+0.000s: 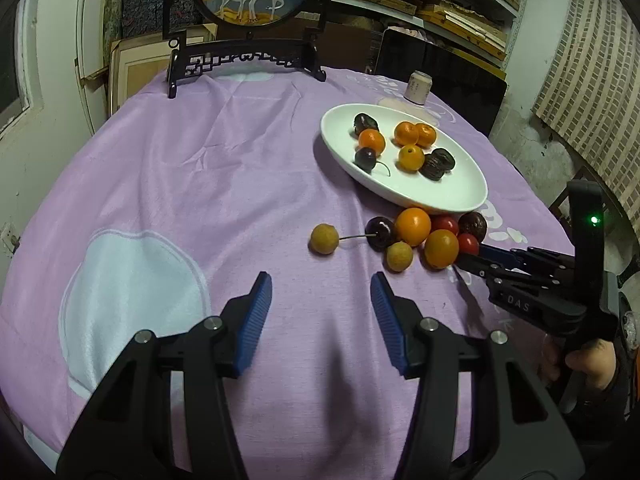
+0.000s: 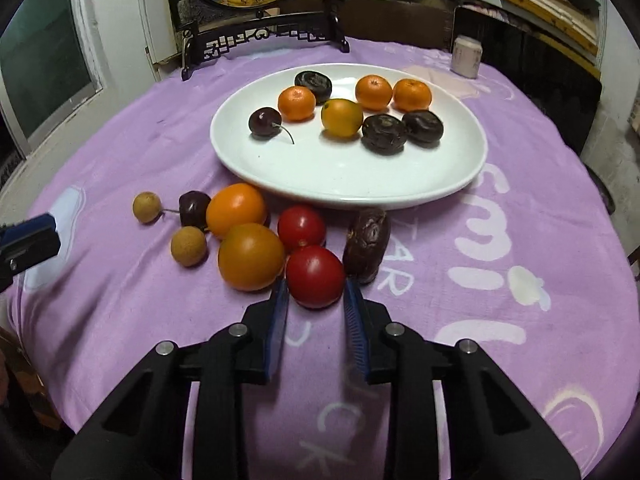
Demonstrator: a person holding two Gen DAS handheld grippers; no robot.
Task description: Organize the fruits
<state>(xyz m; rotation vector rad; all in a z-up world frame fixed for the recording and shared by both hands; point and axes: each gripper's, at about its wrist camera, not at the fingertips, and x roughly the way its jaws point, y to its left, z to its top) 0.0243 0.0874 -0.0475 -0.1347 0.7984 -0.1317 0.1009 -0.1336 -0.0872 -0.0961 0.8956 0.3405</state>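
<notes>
A white oval plate (image 2: 348, 184) holds several small oranges, dark wrinkled fruits and a cherry. In front of it on the purple cloth lie two oranges (image 2: 251, 257), two red tomatoes, a dark date (image 2: 366, 245), a cherry (image 2: 194, 208) and two longans (image 2: 188, 246). My right gripper (image 2: 316, 290) has its blue pads on both sides of the near tomato (image 2: 315, 276), touching it or nearly so. In the left wrist view the right gripper (image 1: 466, 258) reaches that tomato (image 1: 468, 244). My left gripper (image 1: 322, 286) is open and empty, short of a longan (image 1: 324, 239).
A dark carved stand (image 1: 248, 56) with a round picture stands at the table's far edge. A small pale can (image 1: 418, 87) stands behind the plate (image 1: 452, 196). Shelves with boards and a brick-pattern wall lie beyond. The purple cloth (image 1: 200, 168) covers the round table.
</notes>
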